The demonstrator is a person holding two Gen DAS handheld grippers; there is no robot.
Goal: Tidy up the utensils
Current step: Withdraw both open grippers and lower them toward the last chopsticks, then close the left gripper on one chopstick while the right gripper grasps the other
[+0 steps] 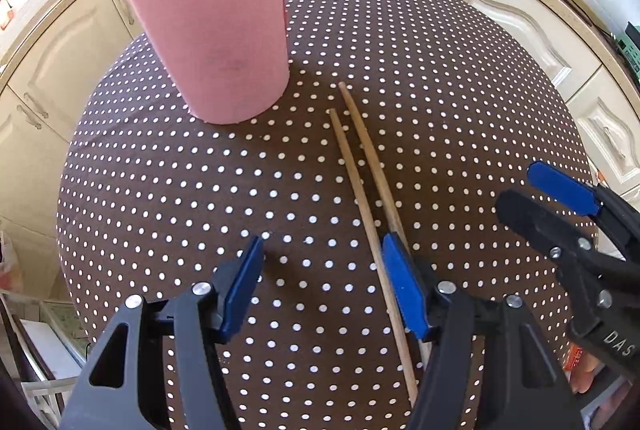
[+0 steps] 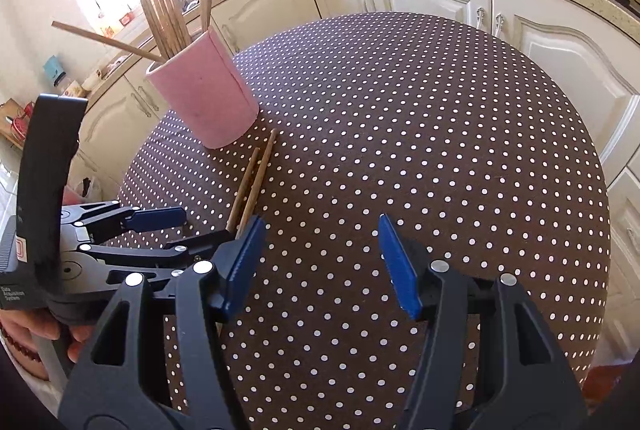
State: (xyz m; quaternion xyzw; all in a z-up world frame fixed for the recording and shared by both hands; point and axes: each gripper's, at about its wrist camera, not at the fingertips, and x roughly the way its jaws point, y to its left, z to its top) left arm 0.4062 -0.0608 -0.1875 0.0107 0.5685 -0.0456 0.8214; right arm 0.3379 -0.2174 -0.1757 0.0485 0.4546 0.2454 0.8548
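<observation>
Polka-dot tablecloth carries two loose wooden chopsticks beside a pink holder. Light, stiff and apt to roll, they are probably best pinched mid-shaft. Left gripper and right gripper both gape, grasping nothing.

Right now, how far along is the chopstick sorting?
Mostly done: many chopsticks already stand in the pink cup. Nothing is in hand; the left gripper is open beside the two loose chopsticks on the table, and the right gripper is open too. Those two remain.
</observation>
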